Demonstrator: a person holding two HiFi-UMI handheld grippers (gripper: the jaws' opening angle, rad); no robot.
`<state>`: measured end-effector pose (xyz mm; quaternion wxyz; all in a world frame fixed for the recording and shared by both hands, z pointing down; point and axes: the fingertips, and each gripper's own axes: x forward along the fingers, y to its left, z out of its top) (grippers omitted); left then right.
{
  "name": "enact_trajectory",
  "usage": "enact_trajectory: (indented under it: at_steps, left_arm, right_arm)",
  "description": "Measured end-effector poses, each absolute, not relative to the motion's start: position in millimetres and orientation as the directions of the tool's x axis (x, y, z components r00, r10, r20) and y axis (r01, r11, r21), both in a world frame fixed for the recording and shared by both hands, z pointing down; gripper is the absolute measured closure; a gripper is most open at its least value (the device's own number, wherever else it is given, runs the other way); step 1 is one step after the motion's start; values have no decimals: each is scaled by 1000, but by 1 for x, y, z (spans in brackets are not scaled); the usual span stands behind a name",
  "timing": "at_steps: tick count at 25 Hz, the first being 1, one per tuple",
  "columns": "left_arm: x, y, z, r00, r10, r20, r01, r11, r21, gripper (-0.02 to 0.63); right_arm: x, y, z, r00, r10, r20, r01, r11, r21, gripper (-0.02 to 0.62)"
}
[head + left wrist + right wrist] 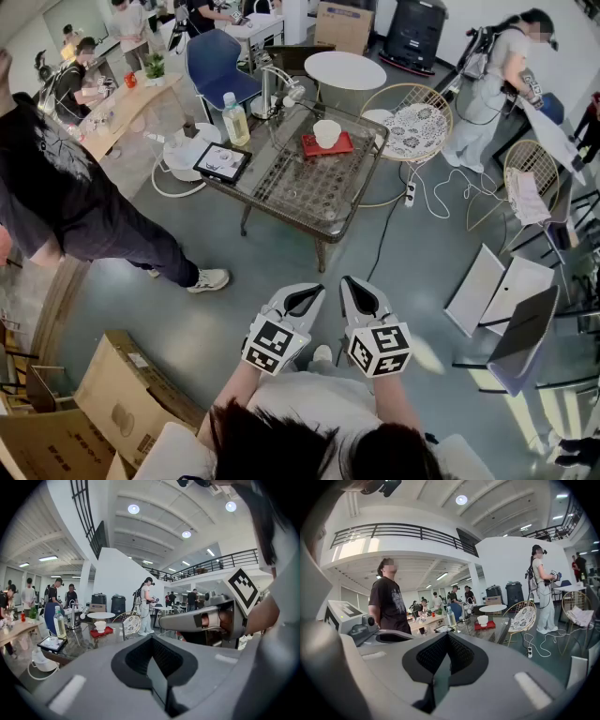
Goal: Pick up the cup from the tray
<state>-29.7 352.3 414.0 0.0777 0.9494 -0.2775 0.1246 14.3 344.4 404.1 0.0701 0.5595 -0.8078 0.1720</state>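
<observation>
The left claw (307,294) and right claw (353,287) sit pressed together, empty. White cup (326,133) stands on red tray (309,146) at 12 o'clock, well apart. Arriving closed would probably topple it.

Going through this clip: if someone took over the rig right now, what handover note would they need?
Left gripper: shut, empty, held close to the body.
Right gripper: shut, empty, beside the left one.
The white cup stands upright on the red tray on the glass table, well ahead of both grippers.
Done: nothing; the cup is untouched.
Left: step up to the table, open a gripper, close on the cup, lift it off the tray.
</observation>
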Motion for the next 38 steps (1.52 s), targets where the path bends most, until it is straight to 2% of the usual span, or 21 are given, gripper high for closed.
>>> enact_trajectory:
  at_steps: [11,18,25,27,29,31,36,38]
  left_arm:
    - [-47,331,403,779,-582,233,-618,-776,129,606]
    - [-47,330,401,780,-583,229,-617,-777,124,606]
    - [-43,324,400,786,-579,215,-615,-769,176,606]
    - [-39,323,401,794,-566,221,-603,-778,174,604]
    - [-36,322,399,807,-551,212,-588,-783,202,551]
    - [-35,319,397,811,-549,201,-584,-780,227,493]
    - [-32,308,394,807,-551,212,-589,-778,219,412]
    - [-30,301,390,799,-565,205,-600,-771,214,400]
  right_arm:
    - [17,340,402,-346,-887,307,-937,314,-151,572]
    - [17,337,399,-340,-891,302,-940,313,-133,571]
    - [12,335,400,-433,-855,285,-899,389,-199,565]
    - [11,334,400,-477,-834,278,-877,430,-216,516]
    - [9,333,399,-517,-814,264,-853,468,-231,380]
    - [11,331,396,-537,-807,246,-841,489,-231,290]
    - [21,324,390,-576,-788,218,-816,536,-218,196]
    - [28,318,386,-588,-778,219,-808,555,-199,183]
